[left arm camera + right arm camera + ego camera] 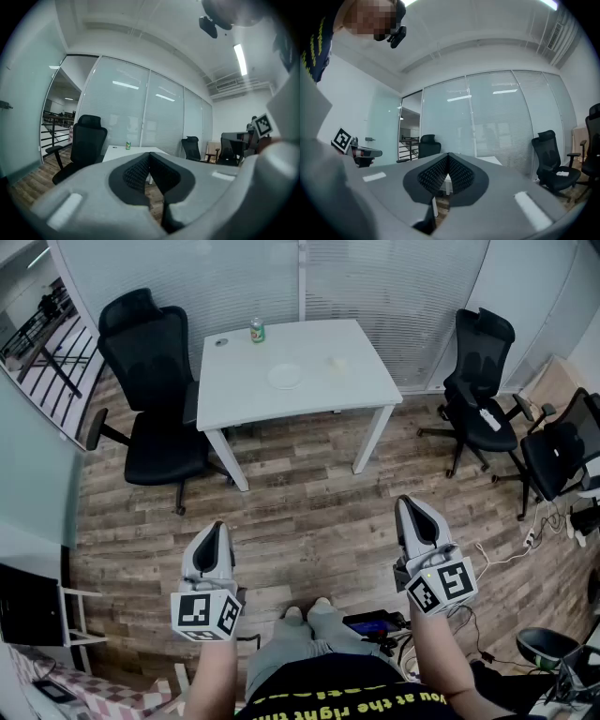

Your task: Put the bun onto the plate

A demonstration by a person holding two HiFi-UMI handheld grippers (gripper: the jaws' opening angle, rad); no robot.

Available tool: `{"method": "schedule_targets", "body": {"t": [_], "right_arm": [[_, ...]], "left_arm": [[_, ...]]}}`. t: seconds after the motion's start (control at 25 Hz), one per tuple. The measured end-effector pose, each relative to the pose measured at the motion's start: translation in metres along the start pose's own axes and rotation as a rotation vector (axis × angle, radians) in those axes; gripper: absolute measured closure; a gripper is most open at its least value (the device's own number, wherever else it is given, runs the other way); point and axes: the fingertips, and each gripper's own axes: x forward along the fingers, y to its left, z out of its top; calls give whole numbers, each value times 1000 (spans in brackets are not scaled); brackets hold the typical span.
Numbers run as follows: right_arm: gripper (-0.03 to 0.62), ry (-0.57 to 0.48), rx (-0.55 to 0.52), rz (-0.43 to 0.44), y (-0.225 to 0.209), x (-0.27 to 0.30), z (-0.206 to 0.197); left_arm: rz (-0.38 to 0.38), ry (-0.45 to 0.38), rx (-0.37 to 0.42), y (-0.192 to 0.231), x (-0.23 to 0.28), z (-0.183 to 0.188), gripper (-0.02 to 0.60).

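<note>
Bun (337, 363) looks small, round and pale on the white table (239, 385), upper middle of the frame, just right of the plate (285, 376). The left gripper (217, 531) and right gripper (406, 505) are both closed tight on nothing. They are low down and far away, so the person probably hasn't walked up yet.

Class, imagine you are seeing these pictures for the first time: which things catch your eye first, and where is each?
Low in the head view, the left gripper and the right gripper stand out, both shut and empty. Beyond them stands a white table with a plate near its middle, a bun to the plate's right and a green can at the far edge.
</note>
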Motion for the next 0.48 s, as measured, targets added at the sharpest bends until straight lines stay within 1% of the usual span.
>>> {"method": "schedule_targets", "body": {"t": [0.48], "right_arm": [[589, -7, 11, 17, -17, 9, 4]], "left_arm": [[5, -4, 8, -13, 18, 4, 581]]}}
